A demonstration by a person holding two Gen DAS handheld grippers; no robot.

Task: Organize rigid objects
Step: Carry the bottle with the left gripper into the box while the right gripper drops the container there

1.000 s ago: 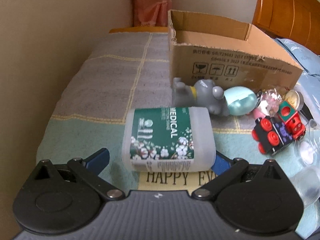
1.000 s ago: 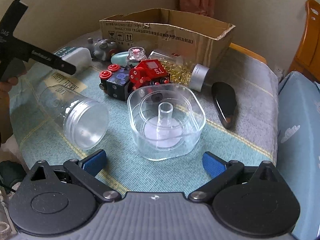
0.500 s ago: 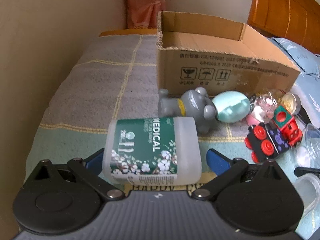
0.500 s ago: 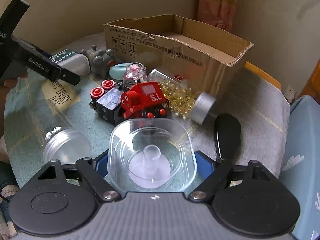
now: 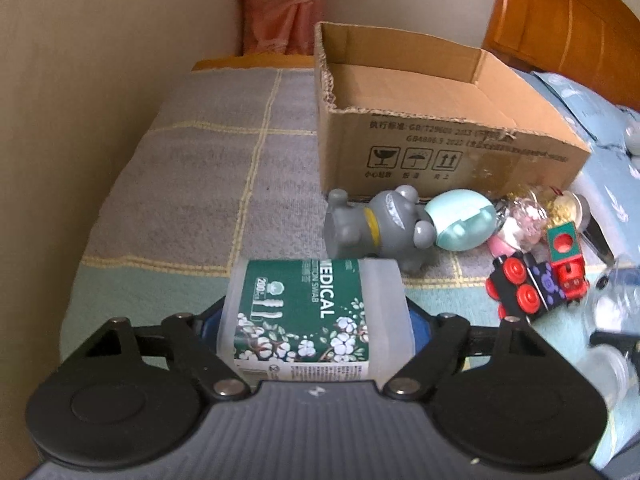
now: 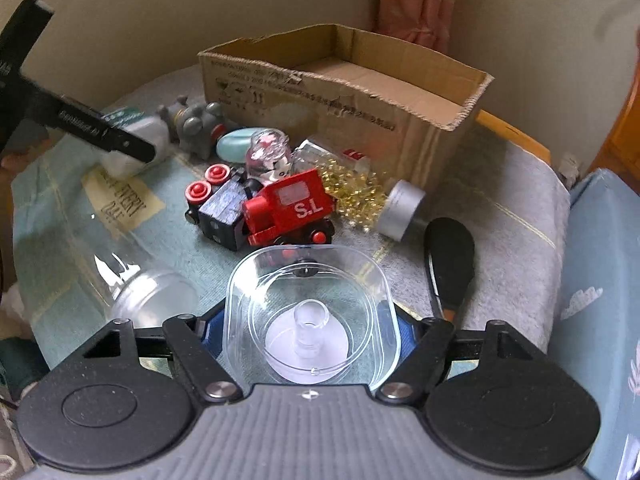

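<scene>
Risk: L gripper [image 5: 316, 320] clamped on swab tub [image 5: 314, 320], R gripper [image 6: 308, 328] clamped on clear dish [image 6: 310, 312]; both smooth, may slip before box [image 5: 440, 128].

A home, most likely a bedroom. A pink curtain [image 5: 286, 4] hangs at 12 o'clock against plain beige walls, and a wooden headboard [image 5: 560, 36] stands at 2 o'clock. The surface wears a checked cloth [image 5: 208, 184] strewn with toys, such as a red toy train [image 6: 290, 210], beside a cardboard box [image 5: 440, 148].
</scene>
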